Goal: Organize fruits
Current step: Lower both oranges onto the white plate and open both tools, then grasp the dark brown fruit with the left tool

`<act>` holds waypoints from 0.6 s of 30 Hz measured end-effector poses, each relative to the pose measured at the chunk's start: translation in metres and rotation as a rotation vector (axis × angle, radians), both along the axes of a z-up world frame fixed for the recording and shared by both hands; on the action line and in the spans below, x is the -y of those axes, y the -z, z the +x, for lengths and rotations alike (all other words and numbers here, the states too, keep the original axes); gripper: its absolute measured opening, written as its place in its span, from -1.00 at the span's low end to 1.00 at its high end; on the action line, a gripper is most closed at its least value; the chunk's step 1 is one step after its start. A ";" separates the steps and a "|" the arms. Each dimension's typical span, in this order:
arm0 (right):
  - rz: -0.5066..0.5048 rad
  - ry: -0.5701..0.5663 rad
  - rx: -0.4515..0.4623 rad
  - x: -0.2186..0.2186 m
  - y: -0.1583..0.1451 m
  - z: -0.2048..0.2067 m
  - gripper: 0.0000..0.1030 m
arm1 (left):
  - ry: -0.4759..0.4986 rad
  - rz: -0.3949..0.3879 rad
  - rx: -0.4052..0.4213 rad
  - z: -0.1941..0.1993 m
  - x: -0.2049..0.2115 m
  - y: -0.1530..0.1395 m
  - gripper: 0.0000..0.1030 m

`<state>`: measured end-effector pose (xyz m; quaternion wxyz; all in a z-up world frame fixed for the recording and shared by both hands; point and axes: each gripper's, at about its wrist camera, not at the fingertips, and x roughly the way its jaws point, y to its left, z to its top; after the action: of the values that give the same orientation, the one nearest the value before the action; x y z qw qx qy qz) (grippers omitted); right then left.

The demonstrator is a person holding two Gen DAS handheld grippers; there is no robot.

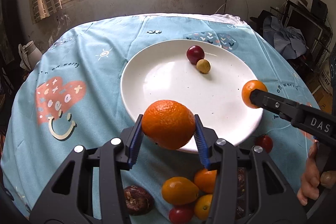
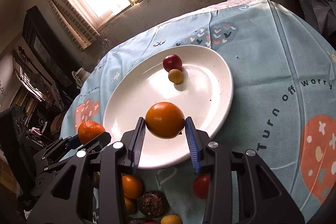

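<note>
Left gripper [image 1: 168, 125] clamped your mandarin [image 1: 168, 124] | right gripper [image 2: 165, 128] clamped orange [image 2: 164, 120], seemingly lightly | risk: either rolled off plate [image 1: 147, 68] on release.

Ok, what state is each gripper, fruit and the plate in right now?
Left gripper: shut on bumpy orange mandarin, held above the plate edge.
Right gripper: shut on smooth orange fruit.
White round plate: holds two fruits.
Dark red round fruit: on plate, touching small yellow-brown ball fruit.
</note>
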<state>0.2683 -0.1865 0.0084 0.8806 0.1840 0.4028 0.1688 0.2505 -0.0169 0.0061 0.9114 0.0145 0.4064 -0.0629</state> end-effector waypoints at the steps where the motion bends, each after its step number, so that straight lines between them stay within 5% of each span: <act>1: -0.006 0.001 -0.010 -0.001 0.005 0.005 -0.23 | 0.001 -0.004 -0.009 0.005 0.001 0.004 -0.09; 3: -0.014 0.003 -0.018 -0.001 0.009 0.010 -0.20 | -0.001 -0.006 -0.018 0.011 0.002 0.011 -0.07; 5: -0.025 0.022 -0.002 0.002 0.007 0.009 0.29 | -0.010 0.004 0.004 0.011 0.001 0.012 0.31; 8: -0.030 0.056 0.080 0.008 -0.006 0.000 0.31 | -0.011 0.014 0.043 0.003 -0.003 0.006 0.41; 18: 0.008 0.068 0.136 0.034 -0.023 -0.066 0.31 | -0.142 -0.056 0.056 -0.051 -0.065 0.000 0.47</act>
<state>0.2021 -0.2203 0.0314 0.9103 0.1895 0.3350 0.1524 0.1997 0.0482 0.0056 0.9246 -0.0381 0.3789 -0.0091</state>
